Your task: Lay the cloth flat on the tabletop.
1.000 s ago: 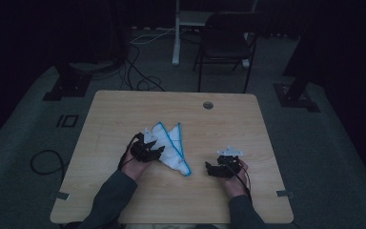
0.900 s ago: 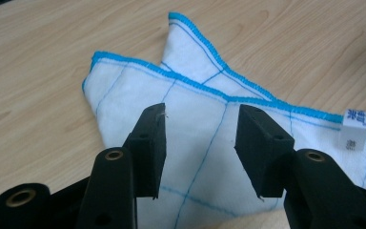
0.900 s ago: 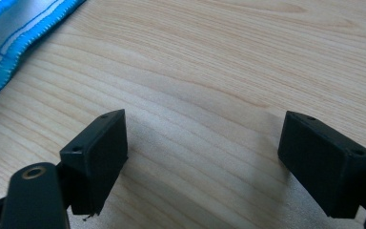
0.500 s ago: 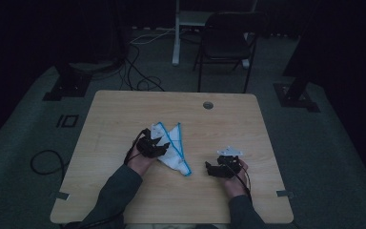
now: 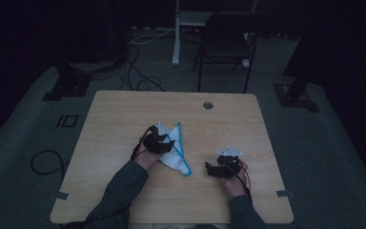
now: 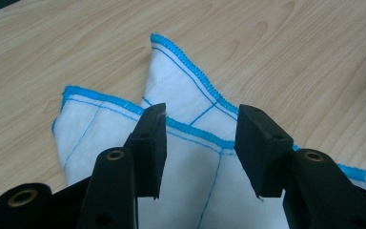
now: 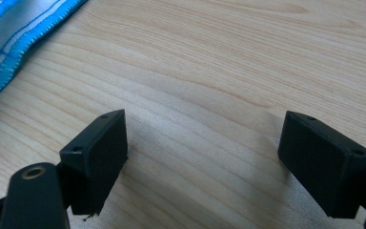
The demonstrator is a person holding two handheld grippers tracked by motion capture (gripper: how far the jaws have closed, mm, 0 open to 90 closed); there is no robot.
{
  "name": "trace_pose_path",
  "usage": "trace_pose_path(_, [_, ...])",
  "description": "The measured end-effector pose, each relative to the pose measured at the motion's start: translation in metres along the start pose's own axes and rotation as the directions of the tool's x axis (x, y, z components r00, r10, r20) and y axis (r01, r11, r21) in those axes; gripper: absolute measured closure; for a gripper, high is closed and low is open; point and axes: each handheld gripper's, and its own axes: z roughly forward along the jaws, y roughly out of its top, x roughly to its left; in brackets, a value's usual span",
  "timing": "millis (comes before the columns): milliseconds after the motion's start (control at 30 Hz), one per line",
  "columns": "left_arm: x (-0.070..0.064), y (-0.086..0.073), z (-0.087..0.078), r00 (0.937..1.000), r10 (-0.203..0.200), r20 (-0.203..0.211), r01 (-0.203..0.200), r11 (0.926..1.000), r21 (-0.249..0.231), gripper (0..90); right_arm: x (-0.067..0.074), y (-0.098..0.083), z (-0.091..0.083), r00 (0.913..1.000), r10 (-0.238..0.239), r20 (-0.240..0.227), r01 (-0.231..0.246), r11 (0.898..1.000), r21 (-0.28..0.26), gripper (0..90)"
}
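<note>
Black jaws of the left gripper stand apart, unclenched, just above the one white cloth — its blue-hemmed fold edge runs across between them, two corners pointing away. One table, two grippers; the right gripper, released too, waits over bare wood — farther from the cloth.

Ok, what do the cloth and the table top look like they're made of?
Cloth: soft white woven fabric, probably cotton, matte, with blue overlock stitching along the hem and thin blue grid lines. Table: pale wood-grain surface, smooth with a slight sheen; the even grain suggests laminate rather than solid wood, but that's uncertain.
</note>
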Motion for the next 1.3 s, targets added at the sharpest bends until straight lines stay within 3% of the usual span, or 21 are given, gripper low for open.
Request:
trace_pose_path(400, [-0.01,0.006,0.027,0.9997,0.022,0.013,-0.023,0.9982,0.056,54.2,0.0,0.0,0.0,1.0,-0.001,-0.001,0.001,1.0,0.0,17.1])
trace_pose_path(600, [-0.011,0.001,0.032,0.9997,0.023,-0.005,-0.022,0.994,0.107,54.9,0.0,0.0,0.0,1.0,-0.002,-0.003,0.002,1.0,0.0,17.1])
trace_pose_path(667, [-0.009,-0.002,0.03,1.0,0.007,0.005,-0.008,0.9927,0.12,60.1,0.0,0.0,0.0,1.0,-0.002,-0.003,0.002,1.0,0.0,17.1])
trace_pose_path(800, [-0.008,-0.005,0.023,1.0,0.005,0.0,-0.005,0.9923,0.123,78.8,0.0,0.0,0.0,1.0,-0.003,-0.003,0.003,1.0,0.001,17.1])
trace_pose_path(900, [-0.007,-0.008,0.017,0.9999,0.009,0.005,-0.01,0.9929,0.118,86.8,0.0,0.0,0.0,1.0,-0.002,-0.004,0.002,1.0,-0.001,17.1])
trace_pose_path(1233, [-0.004,-0.015,-0.005,0.9999,-0.014,-0.01,0.015,0.9975,0.069,89.3,0.0,0.0,0.0,1.0,-0.002,-0.004,0.002,1.0,-0.001,17.1])
trace_pose_path(1267, [-0.004,-0.017,-0.017,0.9995,-0.028,-0.013,0.028,0.9989,0.037,89.3,0.0,0.0,0.0,1.0,-0.003,-0.004,0.003,1.0,-0.001,17.1])
trace_pose_path(1300, [-0.004,-0.017,-0.017,0.9995,-0.028,-0.013,0.028,0.9989,0.037,89.3,0.0,0.0,0.0,1.0,-0.003,-0.004,0.003,1.0,-0.001,17.1])
